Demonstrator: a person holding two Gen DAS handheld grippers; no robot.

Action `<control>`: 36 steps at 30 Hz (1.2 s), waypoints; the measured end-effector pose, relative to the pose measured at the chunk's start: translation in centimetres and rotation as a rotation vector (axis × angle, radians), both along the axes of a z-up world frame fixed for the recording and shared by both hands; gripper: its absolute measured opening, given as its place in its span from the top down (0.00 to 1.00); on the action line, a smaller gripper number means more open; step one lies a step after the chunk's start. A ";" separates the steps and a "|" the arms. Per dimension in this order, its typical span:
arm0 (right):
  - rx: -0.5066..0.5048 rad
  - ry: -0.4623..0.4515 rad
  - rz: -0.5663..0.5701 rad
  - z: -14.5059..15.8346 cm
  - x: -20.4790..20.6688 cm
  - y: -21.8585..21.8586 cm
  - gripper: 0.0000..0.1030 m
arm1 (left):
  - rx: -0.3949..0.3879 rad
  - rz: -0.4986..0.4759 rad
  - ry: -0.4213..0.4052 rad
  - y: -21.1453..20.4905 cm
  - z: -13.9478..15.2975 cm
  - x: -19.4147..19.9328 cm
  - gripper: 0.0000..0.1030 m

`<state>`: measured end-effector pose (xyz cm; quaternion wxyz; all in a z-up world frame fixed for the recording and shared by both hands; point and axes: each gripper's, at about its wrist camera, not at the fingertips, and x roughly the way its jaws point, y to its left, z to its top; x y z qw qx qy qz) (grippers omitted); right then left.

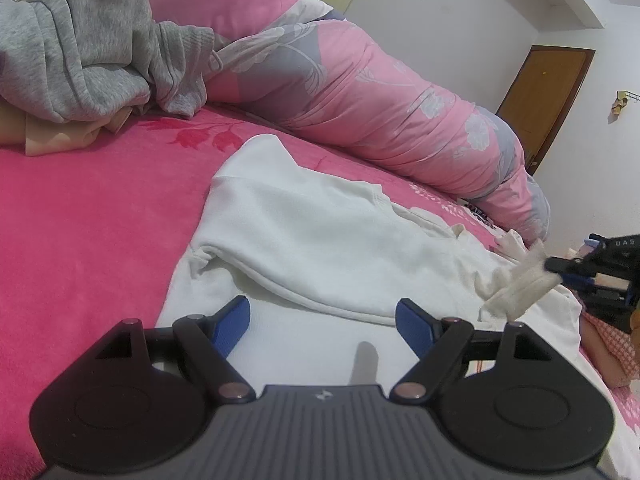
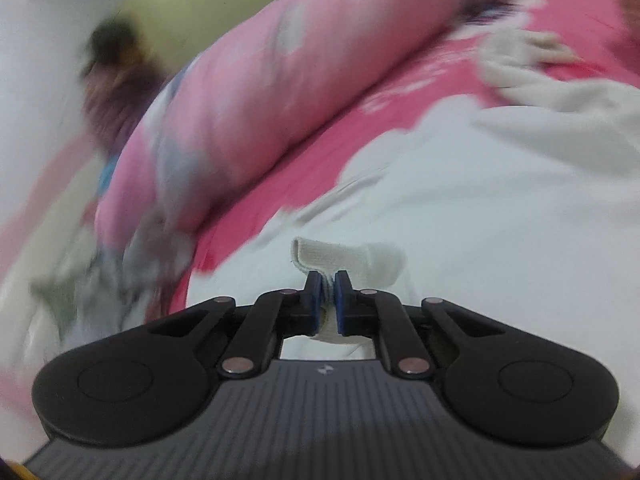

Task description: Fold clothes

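A white sweatshirt (image 1: pixel 320 232) lies spread on the pink bed cover (image 1: pixel 88 208), one sleeve folded across its body. My left gripper (image 1: pixel 322 320) is open and empty, low over the sweatshirt's near part. My right gripper (image 2: pixel 328 280) is shut on a ribbed white cuff (image 2: pixel 320 254) of the sweatshirt. In the left wrist view it (image 1: pixel 560 266) holds that cuff (image 1: pixel 520 284) lifted at the right edge. The right wrist view is blurred by motion; the sweatshirt (image 2: pixel 480 208) fills its right side.
A rolled pink floral duvet (image 1: pixel 360 92) lies along the far side of the bed, also in the right wrist view (image 2: pixel 248 100). A grey hoodie (image 1: pixel 80 40) is piled at the far left on beige cloth (image 1: pixel 60 136). A brown door (image 1: pixel 540 96) stands at the right.
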<state>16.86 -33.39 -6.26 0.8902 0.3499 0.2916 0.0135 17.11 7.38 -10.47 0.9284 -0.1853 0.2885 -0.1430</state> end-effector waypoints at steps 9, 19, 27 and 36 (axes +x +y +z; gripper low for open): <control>0.281 0.140 -0.327 -4.5 -3.2 -7.1 0.90 | 0.000 -0.001 0.000 0.0 0.0 0.0 0.21; -0.293 -0.016 -0.106 0.6 -1.8 0.0 0.89 | 0.003 -0.002 -0.001 0.0 -0.1 0.1 0.21; -0.427 0.162 0.135 -4.1 -1.3 3.0 0.91 | -0.001 -0.003 -0.001 -0.1 -0.1 0.0 0.21; -0.157 0.101 -0.062 -2.4 -4.6 -2.0 0.75 | -0.005 -0.003 0.001 0.1 0.0 0.0 0.21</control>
